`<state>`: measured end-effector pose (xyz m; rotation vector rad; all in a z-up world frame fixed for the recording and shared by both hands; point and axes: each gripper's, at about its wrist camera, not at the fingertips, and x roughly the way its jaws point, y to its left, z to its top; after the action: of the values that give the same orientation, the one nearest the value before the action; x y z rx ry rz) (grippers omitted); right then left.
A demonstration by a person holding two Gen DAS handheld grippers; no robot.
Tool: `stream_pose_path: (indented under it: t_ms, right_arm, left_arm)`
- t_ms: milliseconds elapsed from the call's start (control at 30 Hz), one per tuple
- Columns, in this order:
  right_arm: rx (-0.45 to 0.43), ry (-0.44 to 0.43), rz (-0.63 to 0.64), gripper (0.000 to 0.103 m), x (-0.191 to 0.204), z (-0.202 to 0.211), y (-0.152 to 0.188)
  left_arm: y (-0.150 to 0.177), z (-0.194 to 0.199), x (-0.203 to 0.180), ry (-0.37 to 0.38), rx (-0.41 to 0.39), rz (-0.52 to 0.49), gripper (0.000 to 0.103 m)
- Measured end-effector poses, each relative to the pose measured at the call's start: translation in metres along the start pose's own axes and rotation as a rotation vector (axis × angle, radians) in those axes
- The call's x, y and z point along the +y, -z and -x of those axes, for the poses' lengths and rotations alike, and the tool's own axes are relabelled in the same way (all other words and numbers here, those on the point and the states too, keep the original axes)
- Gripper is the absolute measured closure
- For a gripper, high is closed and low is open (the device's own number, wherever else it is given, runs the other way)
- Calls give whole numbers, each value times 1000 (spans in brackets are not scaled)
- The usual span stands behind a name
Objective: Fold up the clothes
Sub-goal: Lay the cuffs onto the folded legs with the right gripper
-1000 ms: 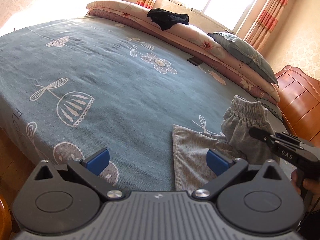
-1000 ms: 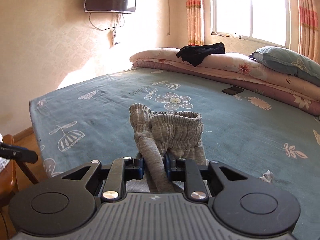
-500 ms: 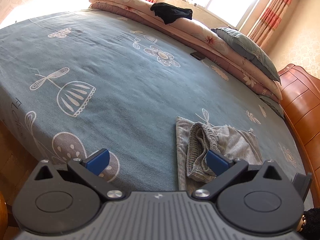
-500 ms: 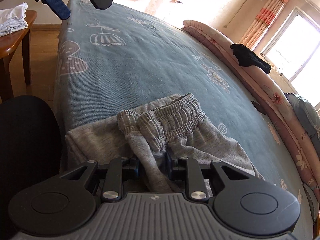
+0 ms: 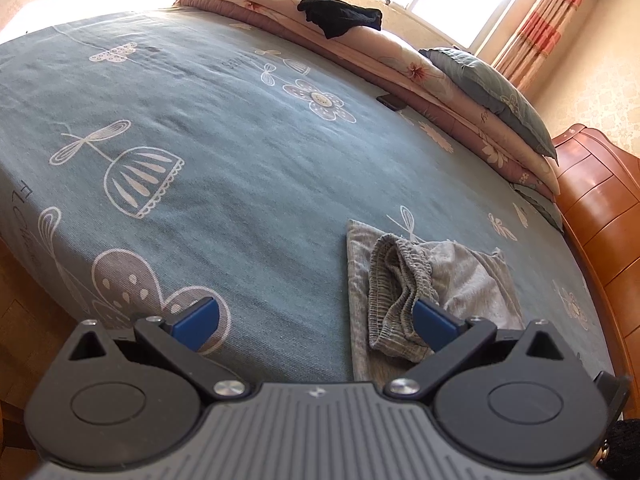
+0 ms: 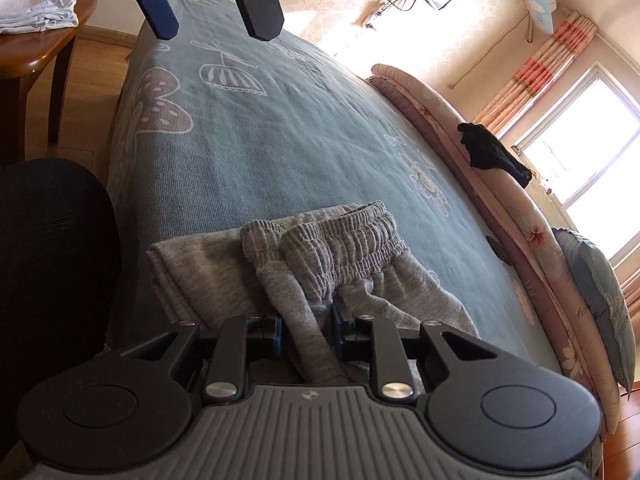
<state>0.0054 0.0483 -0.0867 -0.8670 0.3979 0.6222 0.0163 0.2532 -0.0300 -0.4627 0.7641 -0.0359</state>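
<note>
Pinching a bunch of the grey pants [image 6: 344,248] with the right tool [image 6: 306,328], squeezing a little tighter just now, with cloth right between its two sides. Holding the left tool [image 5: 316,320] spread wide above the bed [image 5: 240,160], gripping nothing.

Lying near the front edge of the blue flowery bed, partly folded, with the stretchy waist part bunched up on top.

Probably feeling light, soft and floppy. Likely sagging and losing shape when lifted from one spot only. Not breaking, and likely not sliding much on the bed cover. Best gripping at the thick stretchy waist or along a folded edge, one tool at each end, lifting both together.

Resting on a soft, flat cover, so maybe needing a small push down for catching a thin layer.

Sitting in a sunny bedroom: rolled quilts [image 5: 400,52] and a pillow [image 5: 492,88] along the far side, a black cloth [image 5: 340,20] on top, a bright window [image 6: 592,152], striped curtains [image 6: 536,68], and white folded clothes [image 6: 36,4] waiting on a wooden bench [image 6: 40,52] beside the bed.
</note>
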Motion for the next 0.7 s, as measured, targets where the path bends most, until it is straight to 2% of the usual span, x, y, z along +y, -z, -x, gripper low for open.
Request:
stream_pose_path:
  t_ms: [167,300,433,467,567,600,700]
  right_arm:
    - [-48,40,-61,82,-15,12,-15]
    - [14,-11,-35,78,-10,3,-11]
    - [49,-74,-31,59,-2,3,-1]
    - [37,-92,-45,58,-6,9,-1]
    - [0,-152,-125,50,-28,29,-1]
    - [-13,-165,-157,43,-36,36,0]
    - [-17,-158,-276,42,-66,50,8]
  left_arm:
    - [0,0,1,-3,-2,2,1]
    - [0,-4,1,4,10,4,1]
    - [-3,-10,-4,32,25,-8,1]
    - [-5,-11,-5,43,25,-12,1]
    - [-13,-19,-17,123,1,-47,1]
    - [-15,-23,-21,154,-5,-52,1]
    - [-24,-47,-35,237,9,-42,1]
